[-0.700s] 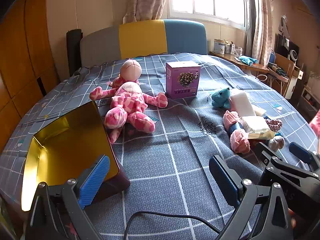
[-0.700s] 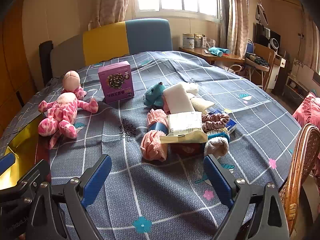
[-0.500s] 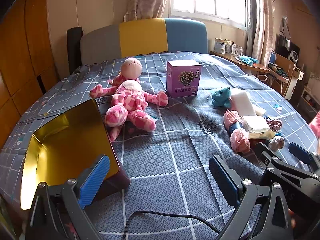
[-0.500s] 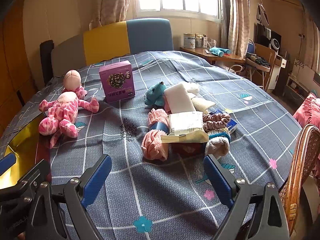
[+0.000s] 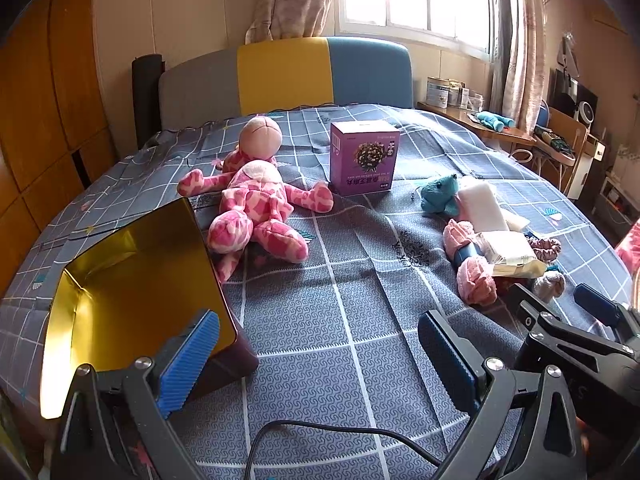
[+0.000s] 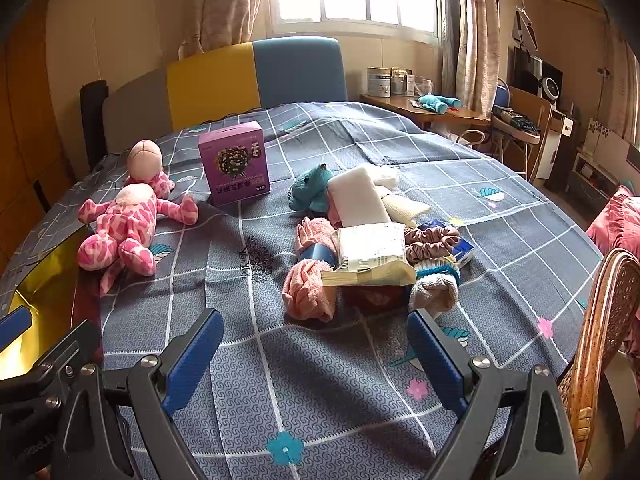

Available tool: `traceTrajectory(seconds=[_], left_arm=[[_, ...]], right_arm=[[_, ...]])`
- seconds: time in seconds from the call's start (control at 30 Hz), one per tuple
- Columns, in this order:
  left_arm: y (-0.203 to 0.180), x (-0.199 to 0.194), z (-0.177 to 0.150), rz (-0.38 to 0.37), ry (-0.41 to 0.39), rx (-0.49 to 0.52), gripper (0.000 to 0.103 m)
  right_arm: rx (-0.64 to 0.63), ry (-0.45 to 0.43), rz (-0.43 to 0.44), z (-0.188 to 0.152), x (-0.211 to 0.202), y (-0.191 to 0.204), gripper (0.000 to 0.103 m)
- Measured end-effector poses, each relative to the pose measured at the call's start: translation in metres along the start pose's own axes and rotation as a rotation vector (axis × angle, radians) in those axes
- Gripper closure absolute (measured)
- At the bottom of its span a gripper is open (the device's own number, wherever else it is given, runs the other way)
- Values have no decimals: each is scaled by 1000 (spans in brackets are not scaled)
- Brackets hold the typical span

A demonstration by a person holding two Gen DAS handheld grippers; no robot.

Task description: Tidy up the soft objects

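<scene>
A pink spotted plush doll (image 5: 256, 208) (image 6: 124, 220) lies on the bed beside an open gold-lined box (image 5: 132, 280). A teal plush (image 5: 438, 194) (image 6: 310, 186), pink rolled socks (image 5: 474, 276) (image 6: 308, 284), a white pad (image 6: 356, 196), a tissue pack (image 6: 370, 252), scrunchies (image 6: 432, 238) and a knitted sock (image 6: 436, 284) form a pile to the right. My left gripper (image 5: 318, 344) is open and empty, low over the blanket near the box. My right gripper (image 6: 316, 346) is open and empty, just short of the pile.
A purple carton (image 5: 364, 158) (image 6: 236, 168) stands upright mid-bed. The bed has a grey, yellow and blue headboard (image 5: 284, 76). A wicker chair (image 6: 600, 320) is at the right edge. A desk with tins (image 6: 424, 108) stands by the window. A black cable (image 5: 340, 436) runs below my left gripper.
Both views have shifted very slightly; the objects on the bed have not moved and both grippers remain open.
</scene>
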State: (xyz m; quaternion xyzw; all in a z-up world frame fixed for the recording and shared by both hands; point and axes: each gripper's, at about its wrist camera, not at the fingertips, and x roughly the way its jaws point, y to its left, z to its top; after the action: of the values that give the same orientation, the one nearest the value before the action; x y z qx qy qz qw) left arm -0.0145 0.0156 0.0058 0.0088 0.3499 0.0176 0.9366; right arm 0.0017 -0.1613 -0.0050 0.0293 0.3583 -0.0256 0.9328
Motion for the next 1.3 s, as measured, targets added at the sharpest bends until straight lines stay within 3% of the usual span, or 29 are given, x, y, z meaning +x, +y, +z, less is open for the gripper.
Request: traceTrajectory(seconds=[0.9, 1.3], left_arm=[[-8, 1, 1, -19, 11, 19, 2], [-13, 6, 4, -39, 23, 29, 0]], right_arm=[[20, 4, -5, 3, 4, -8, 8], [53, -3, -32, 13, 7, -29, 8]])
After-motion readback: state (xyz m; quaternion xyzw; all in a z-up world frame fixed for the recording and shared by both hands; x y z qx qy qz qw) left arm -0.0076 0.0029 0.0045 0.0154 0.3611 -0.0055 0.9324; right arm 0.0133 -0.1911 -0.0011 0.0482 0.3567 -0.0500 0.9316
